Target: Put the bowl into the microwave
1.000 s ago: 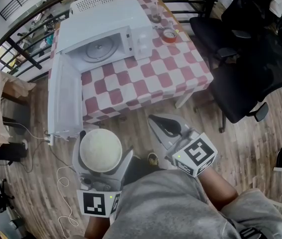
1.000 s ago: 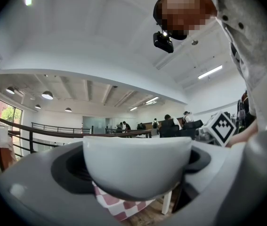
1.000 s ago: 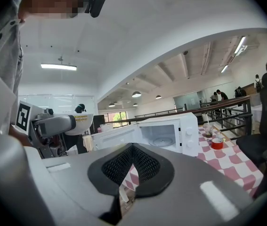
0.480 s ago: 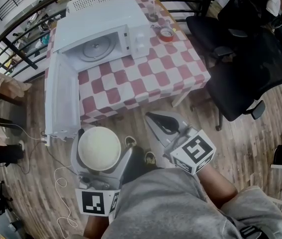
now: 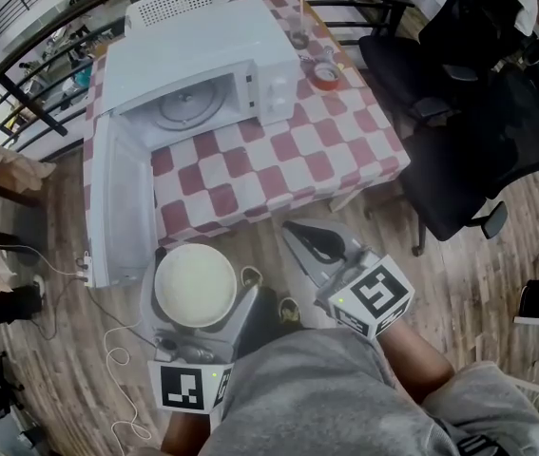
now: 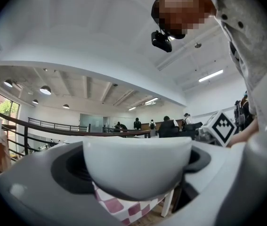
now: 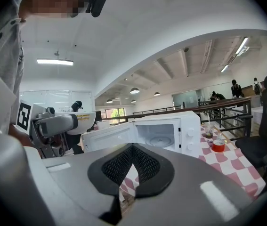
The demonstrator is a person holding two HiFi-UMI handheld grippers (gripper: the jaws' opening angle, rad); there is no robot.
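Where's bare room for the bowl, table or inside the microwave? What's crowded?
The microwave cavity is empty: bare turntable, door wide open at its left. The tablecloth in front of and right of the microwave is bare to the near edge. Only the back right corner is crowded, with a cup and a red container.

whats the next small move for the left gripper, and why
Probably lift the bowl up and forward toward the microwave. The left gripper is shut on the bowl, low, short of the table edge; the door hangs wide open and the turntable is bare.
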